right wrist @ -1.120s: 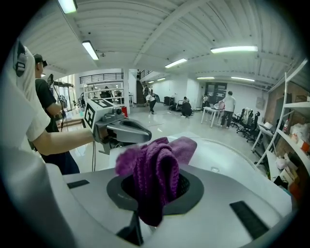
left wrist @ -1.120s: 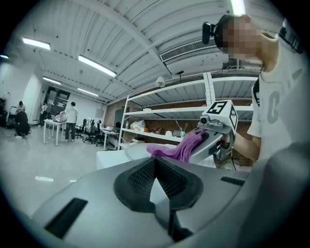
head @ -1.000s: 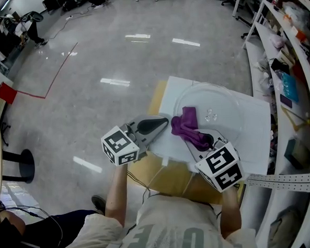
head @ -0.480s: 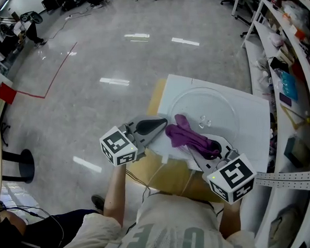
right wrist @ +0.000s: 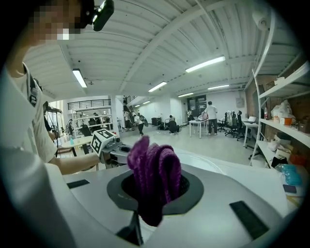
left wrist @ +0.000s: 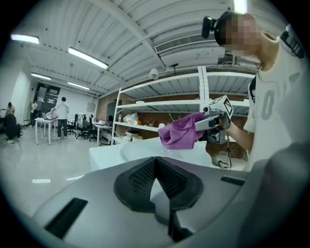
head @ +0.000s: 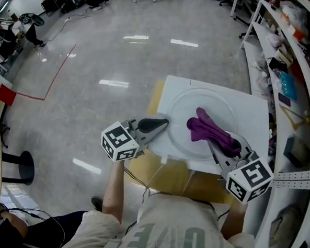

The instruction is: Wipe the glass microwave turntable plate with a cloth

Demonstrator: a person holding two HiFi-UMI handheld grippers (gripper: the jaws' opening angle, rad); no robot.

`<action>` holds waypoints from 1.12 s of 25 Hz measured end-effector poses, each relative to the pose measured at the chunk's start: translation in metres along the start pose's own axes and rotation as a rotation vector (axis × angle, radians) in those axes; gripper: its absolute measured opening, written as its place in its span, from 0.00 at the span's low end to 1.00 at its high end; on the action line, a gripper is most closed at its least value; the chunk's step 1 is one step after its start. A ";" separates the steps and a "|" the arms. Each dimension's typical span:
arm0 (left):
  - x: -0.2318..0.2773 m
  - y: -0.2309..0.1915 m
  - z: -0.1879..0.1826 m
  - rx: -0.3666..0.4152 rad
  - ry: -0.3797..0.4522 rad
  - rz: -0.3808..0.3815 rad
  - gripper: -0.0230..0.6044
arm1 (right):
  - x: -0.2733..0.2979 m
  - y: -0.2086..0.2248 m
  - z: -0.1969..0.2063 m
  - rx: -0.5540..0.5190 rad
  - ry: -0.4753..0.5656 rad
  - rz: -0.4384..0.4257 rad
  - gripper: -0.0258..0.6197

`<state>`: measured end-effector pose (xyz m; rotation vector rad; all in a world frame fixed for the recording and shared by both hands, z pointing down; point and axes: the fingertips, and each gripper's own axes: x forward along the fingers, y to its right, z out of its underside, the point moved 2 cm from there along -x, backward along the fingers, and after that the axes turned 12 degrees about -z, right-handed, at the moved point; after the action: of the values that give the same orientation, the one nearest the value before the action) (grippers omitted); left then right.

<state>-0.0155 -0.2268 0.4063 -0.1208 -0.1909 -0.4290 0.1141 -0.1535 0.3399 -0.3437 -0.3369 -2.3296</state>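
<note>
The right claw [head: 230,144] is pinching the purple cloth [head: 209,130]; the right gripper view shows the bunched fabric filling the gap between the jaws. Over the last second this claw has carried the cloth from the near-left part of the glass turntable plate [head: 175,103] across to its middle and near-right part, and the claw body now sits over the near right corner of the white worktop [head: 251,112]. This travel suggests a wiping stroke in progress, with the far half of the plate probably not yet covered.

The left claw [head: 157,124] has barely moved. Its jaws are pressed together with nothing between them, and the tip rests just beside the plate's near-left rim, apparently steadying it.

From the left gripper view, the cloth [left wrist: 181,134] hangs low over the plate [left wrist: 145,149]; firm contact cannot be confirmed.

The plate lies flat in the middle of the worktop and carries only the cloth. The shelving [head: 289,44] along the right edge holds assorted items too small to identify.
</note>
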 end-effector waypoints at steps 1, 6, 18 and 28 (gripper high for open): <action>0.002 0.001 0.001 0.014 -0.028 0.014 0.04 | 0.001 0.000 0.001 0.002 -0.003 -0.001 0.13; 0.005 0.003 0.005 0.032 -0.100 0.031 0.04 | 0.004 -0.001 0.005 0.013 -0.009 -0.010 0.13; 0.005 0.008 0.006 0.010 -0.243 -0.062 0.04 | 0.013 -0.009 0.005 0.001 -0.024 -0.036 0.13; 0.001 0.012 0.009 0.058 -0.340 -0.555 0.04 | 0.011 -0.016 0.017 0.049 -0.028 -0.055 0.13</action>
<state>-0.0108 -0.2150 0.4146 -0.0814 -0.5779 -0.9557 0.0982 -0.1437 0.3576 -0.3476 -0.4212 -2.3681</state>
